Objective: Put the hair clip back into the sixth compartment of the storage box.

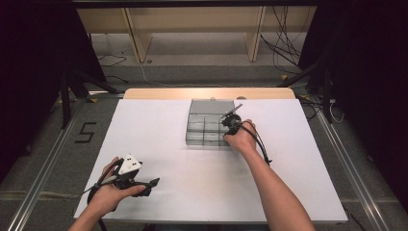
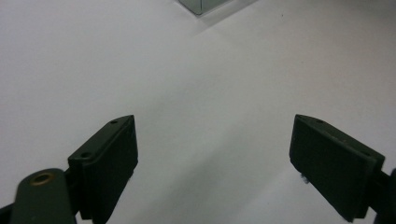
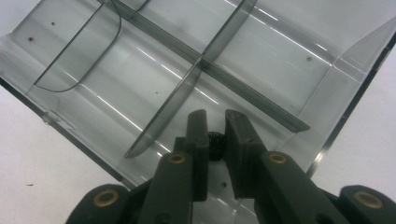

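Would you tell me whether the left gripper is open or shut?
Open: the left gripper has its jaws set wide apart over bare table, with nothing between them.

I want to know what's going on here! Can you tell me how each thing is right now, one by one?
Left gripper: jaws wide open, holding nothing, low over the white table.
Right gripper: over the clear box, shut on a small dark object.
Clear box: open on top, dividers inside, compartments look empty.

We take this for a lab or test bay; a white table [image 1: 159, 144] on grey floor, loose cables [image 1: 284, 36], floor rails [image 1: 41, 173], dark surroundings.
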Tool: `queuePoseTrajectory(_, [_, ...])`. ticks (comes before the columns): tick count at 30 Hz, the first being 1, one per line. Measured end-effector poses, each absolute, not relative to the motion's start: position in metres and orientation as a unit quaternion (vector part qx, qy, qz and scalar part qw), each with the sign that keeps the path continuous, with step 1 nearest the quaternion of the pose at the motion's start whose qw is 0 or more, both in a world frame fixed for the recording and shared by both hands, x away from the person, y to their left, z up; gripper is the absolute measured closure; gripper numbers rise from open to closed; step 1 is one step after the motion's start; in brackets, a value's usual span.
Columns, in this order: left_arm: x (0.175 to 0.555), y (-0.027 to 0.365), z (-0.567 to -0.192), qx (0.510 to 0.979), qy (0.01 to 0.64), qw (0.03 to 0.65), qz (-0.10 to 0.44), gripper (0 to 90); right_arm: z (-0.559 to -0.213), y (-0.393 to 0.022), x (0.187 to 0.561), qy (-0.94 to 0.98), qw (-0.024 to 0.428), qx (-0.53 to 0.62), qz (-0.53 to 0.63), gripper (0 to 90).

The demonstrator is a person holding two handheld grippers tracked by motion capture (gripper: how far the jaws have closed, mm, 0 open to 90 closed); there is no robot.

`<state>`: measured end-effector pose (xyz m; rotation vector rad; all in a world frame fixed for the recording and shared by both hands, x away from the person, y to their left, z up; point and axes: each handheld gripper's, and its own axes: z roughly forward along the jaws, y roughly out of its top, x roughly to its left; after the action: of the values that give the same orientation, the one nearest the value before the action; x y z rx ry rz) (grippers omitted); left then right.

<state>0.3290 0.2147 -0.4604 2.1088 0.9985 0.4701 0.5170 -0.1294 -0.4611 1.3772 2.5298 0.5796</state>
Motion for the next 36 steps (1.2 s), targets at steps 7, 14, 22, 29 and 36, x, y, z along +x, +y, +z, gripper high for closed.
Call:
queuePoseTrajectory(7, [0.3291,0.2147,-0.4604,0.823,0.389,0.372,0.183,14.7,-0.4606,-0.1283,0.5171,0.857,0.098,0.469,0.192,80.2])
queuePoseTrajectory(14, [0.3290,0.2147,-0.4604,0.822,0.391,0.372,0.183,14.7,-0.4605,-0.1265,0.5175,0.858,0.096,0.466,0.191,79.3])
queuePoseTrajectory(22, [0.3292,0.2148,-0.4602,0.821,0.391,0.373,0.184,14.7,-0.4606,-0.1272,0.5175,0.856,0.097,0.471,0.192,76.3])
queuePoseTrajectory(29, [0.3292,0.2149,-0.4601,0.821,0.391,0.373,0.185,14.7,-0.4594,-0.1273,0.5170,0.854,0.096,0.472,0.197,75.4])
queuePoseTrajectory(36, [0.3293,0.2151,-0.4602,0.821,0.391,0.373,0.185,14.7,-0.4552,-0.1298,0.5149,0.850,0.099,0.474,0.208,71.7])
